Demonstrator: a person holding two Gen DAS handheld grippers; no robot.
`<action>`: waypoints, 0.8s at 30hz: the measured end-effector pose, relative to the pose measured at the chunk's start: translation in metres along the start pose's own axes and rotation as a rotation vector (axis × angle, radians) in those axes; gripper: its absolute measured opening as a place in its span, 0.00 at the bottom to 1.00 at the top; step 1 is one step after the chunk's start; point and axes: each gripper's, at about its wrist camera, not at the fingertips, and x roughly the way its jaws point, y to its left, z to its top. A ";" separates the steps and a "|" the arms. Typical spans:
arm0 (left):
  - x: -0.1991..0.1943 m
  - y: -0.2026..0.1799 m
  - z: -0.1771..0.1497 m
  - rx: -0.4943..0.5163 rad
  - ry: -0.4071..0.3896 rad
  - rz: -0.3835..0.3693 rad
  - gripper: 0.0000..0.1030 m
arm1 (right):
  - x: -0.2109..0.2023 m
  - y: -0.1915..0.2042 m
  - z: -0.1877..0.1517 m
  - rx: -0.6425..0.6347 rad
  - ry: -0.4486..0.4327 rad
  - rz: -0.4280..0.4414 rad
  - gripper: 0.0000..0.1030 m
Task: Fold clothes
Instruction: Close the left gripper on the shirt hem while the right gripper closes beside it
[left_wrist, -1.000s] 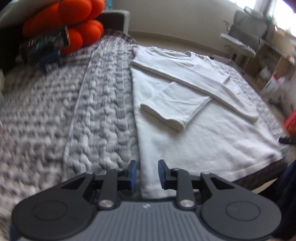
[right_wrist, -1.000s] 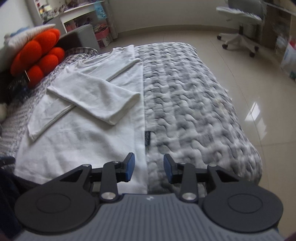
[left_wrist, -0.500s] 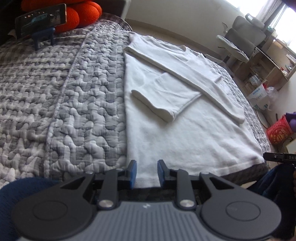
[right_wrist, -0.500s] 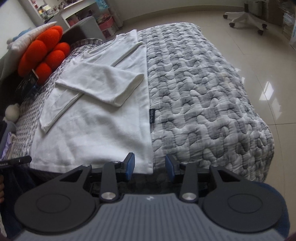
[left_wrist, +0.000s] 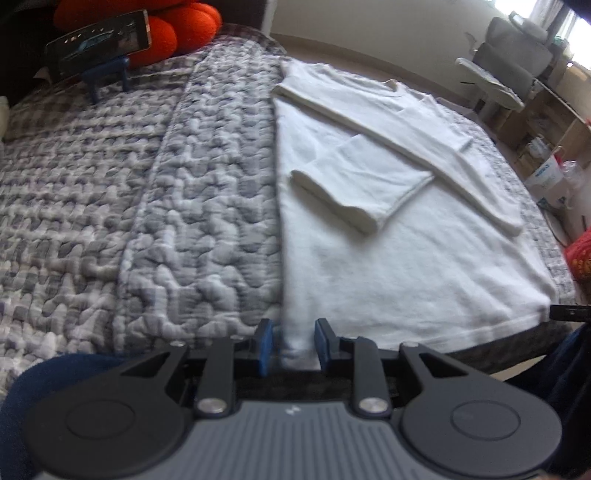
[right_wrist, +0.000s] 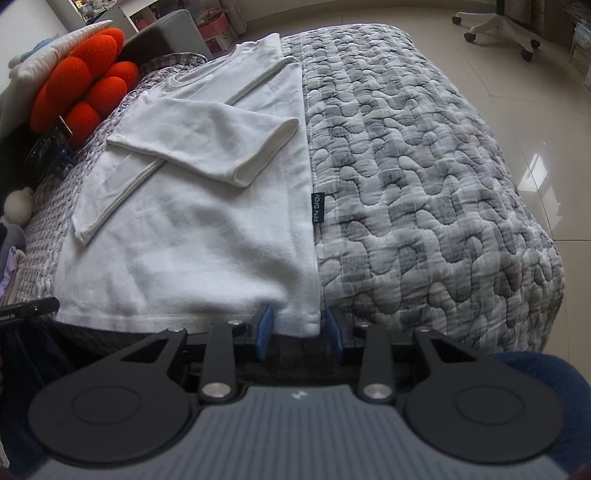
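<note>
with both sleeves of the white shirt (left_wrist: 388, 266) folded in, our left gripper (left_wrist: 290, 343) and just-narrowed right gripper (right_wrist: 297, 328) straddle its hem corners, ungripped, bottom fold remaining.

left gripper (left_wrist: 291, 343) angled down, jaws narrowly apart with cloth between the pads, not clearly pinched. right gripper (right_wrist: 298, 328) same tilt, jaws just been closing, cloth between them.
</note>
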 end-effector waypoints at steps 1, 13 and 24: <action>0.000 0.001 0.000 -0.011 0.000 -0.009 0.27 | 0.001 0.000 0.000 -0.001 0.000 -0.006 0.18; -0.018 0.007 0.000 -0.062 -0.017 -0.076 0.06 | -0.027 -0.013 -0.002 0.086 -0.089 0.040 0.07; -0.062 0.001 0.007 -0.062 -0.099 -0.089 0.05 | -0.069 -0.008 -0.005 0.078 -0.166 0.069 0.06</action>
